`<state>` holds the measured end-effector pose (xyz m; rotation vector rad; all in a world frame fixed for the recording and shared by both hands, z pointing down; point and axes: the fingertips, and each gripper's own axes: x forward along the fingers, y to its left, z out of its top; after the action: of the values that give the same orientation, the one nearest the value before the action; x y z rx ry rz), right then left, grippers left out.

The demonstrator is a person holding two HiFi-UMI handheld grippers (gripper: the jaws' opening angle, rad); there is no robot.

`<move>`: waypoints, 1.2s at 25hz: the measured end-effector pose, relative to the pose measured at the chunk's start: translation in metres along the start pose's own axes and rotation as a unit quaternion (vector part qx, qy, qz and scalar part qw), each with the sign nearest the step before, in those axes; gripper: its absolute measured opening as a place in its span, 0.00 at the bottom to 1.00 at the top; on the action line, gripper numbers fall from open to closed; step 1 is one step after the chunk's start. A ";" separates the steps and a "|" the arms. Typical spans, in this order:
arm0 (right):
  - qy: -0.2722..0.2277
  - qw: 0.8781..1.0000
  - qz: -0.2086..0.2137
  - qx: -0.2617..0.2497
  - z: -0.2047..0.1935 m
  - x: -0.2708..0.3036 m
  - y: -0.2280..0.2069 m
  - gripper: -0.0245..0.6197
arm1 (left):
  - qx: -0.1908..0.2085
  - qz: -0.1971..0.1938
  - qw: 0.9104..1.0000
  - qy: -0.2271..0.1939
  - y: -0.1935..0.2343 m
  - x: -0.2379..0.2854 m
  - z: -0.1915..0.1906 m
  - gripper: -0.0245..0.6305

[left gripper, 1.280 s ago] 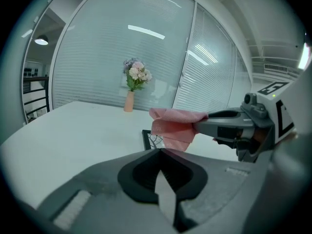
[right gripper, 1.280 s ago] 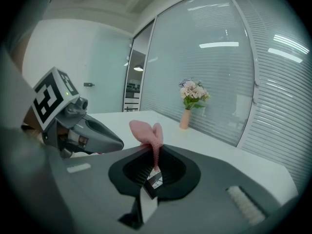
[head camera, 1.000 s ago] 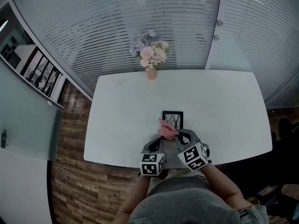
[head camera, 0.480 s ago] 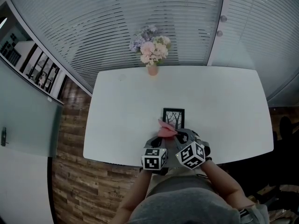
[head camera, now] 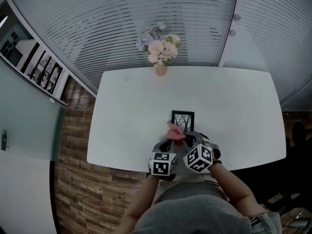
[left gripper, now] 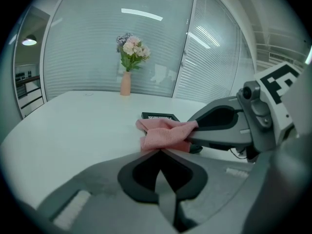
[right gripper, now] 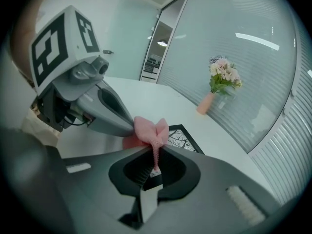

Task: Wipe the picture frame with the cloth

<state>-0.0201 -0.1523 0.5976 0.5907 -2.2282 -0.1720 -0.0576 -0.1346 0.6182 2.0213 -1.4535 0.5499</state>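
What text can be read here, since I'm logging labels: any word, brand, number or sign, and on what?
No readable text anywhere.
Marker cubes: black-and-white square patterns only, no letters.
Picture frame: a bare-tree drawing, no caption.
Cloth: no tag showing.
Items on the left shelf: too small to read.

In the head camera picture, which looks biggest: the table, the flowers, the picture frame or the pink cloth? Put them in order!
1. table
2. flowers
3. picture frame and pink cloth look about alike; the cloth is held nearer the camera, so no ranking.
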 end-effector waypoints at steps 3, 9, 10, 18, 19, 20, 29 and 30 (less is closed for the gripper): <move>0.008 1.000 -0.004 -0.006 -0.003 0.003 -0.008 0.06 | -0.005 0.002 1.000 -0.004 0.001 0.000 0.001 0.04; 0.013 1.000 -0.013 -0.013 -0.001 0.012 -0.026 0.06 | -0.010 0.002 1.000 -0.001 0.002 0.000 0.001 0.04; 0.015 1.000 -0.014 -0.016 -0.001 0.014 -0.028 0.06 | -0.010 0.002 1.000 -0.001 0.003 0.000 0.001 0.04; 0.022 0.999 -0.017 -0.026 0.003 0.030 -0.039 0.06 | -0.017 -0.004 1.000 0.002 0.002 -0.001 0.000 0.04; 0.023 0.999 -0.019 -0.026 0.003 0.031 -0.041 0.06 | -0.017 -0.005 1.000 0.002 0.002 -0.001 0.000 0.04; 0.024 0.999 -0.020 -0.027 0.004 0.033 -0.043 0.06 | -0.018 -0.005 1.000 0.003 0.002 -0.001 0.000 0.04; 0.038 0.998 -0.031 -0.032 0.003 0.051 -0.058 0.06 | -0.019 -0.005 1.000 0.004 0.003 0.001 0.000 0.04; 0.039 0.998 -0.034 -0.032 0.003 0.052 -0.060 0.06 | -0.019 -0.005 1.000 0.003 0.003 0.000 0.000 0.04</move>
<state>-0.0302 -0.2297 0.6123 0.6279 -2.1207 -0.2499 -0.0598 -0.1358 0.6187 1.9948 -1.4390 0.5207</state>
